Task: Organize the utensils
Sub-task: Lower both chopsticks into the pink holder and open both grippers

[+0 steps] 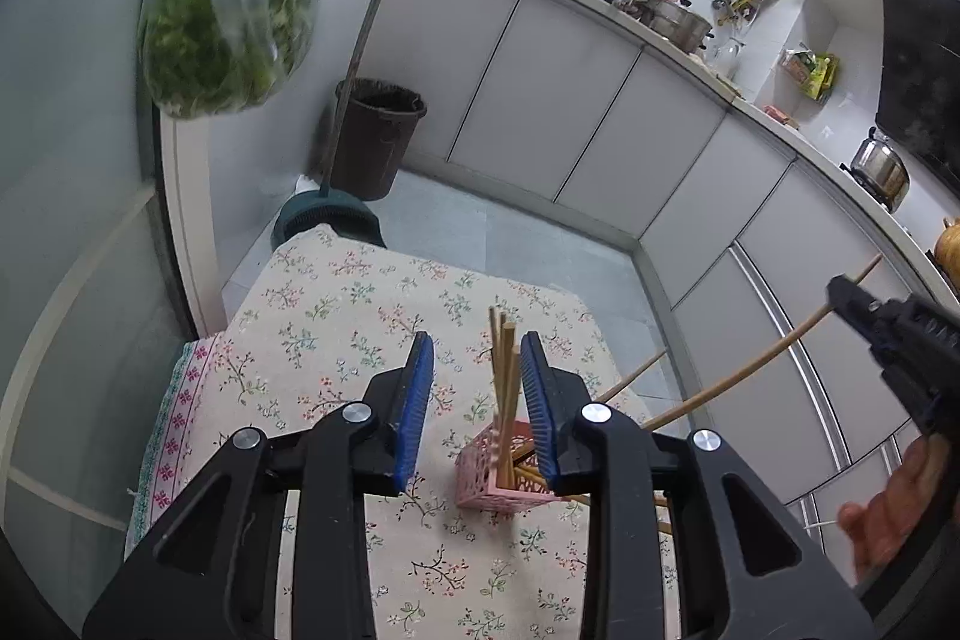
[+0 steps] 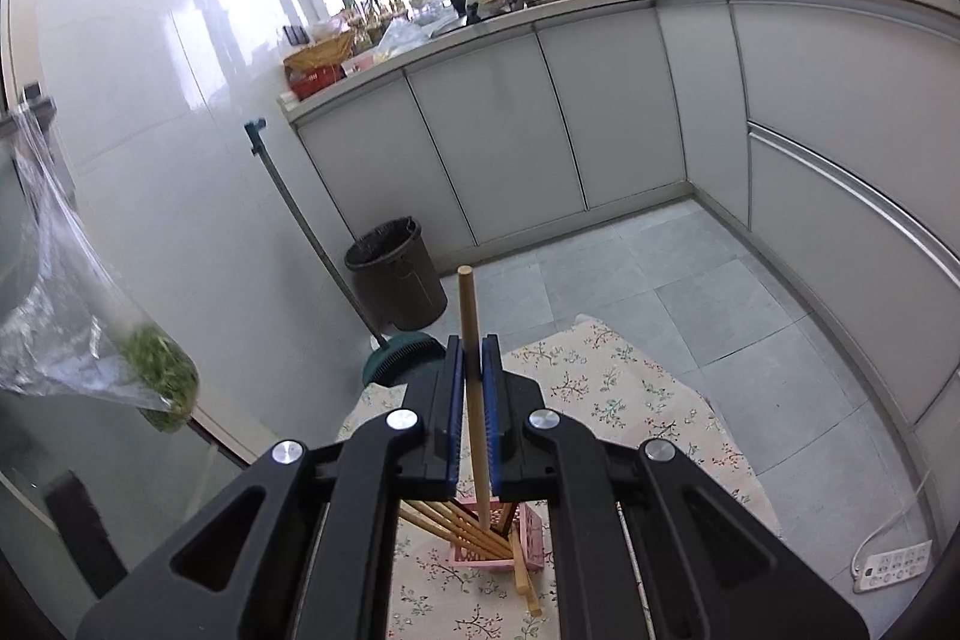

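Right tool (image 2: 472, 370) pinches one chopstick (image 2: 470, 340) mid-shaft above the pink basket (image 2: 531, 535) on our desk (image 2: 630, 400), left tool (image 1: 477, 394) part-open and empty by the standing chopsticks (image 1: 503, 376); light, stiff, slippery, so we grip near the middle.

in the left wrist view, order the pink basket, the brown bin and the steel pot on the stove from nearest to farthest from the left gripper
1. Pink basket: on the flowered cloth, just below and ahead of the left gripper, chopsticks standing in it.
2. Brown bin: on the floor past the table's far end, to the left.
3. Steel pot: on the stove at the far right of the counter; likely farthest, though the fisheye makes this less sure.
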